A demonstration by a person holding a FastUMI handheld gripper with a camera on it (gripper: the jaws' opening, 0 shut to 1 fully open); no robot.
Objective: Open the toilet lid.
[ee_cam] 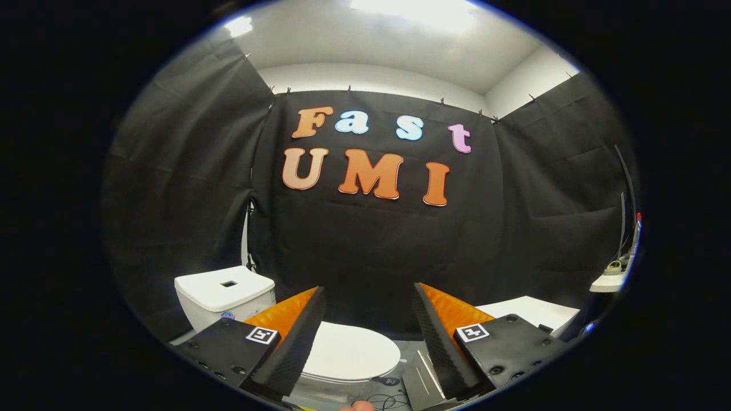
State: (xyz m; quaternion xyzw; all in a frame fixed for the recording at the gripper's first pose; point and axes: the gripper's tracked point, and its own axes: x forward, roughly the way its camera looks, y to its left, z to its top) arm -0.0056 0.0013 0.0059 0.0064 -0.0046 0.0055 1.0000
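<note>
approach phase is in hand: toilet lid lies flat and closed on the bowl, beyond and below the fingers, showing in the gap between them. gripper is held level and high, aimed at the booth wall rather than at the lid; its fingers stand wide apart with nothing between them and touch nothing. white tank stands beyond the left finger. next move, by judgement, calls for tilting and lowering the gripper to the lid's front edge, hooking or pinching that edge, then swinging it up toward the tank.
</note>
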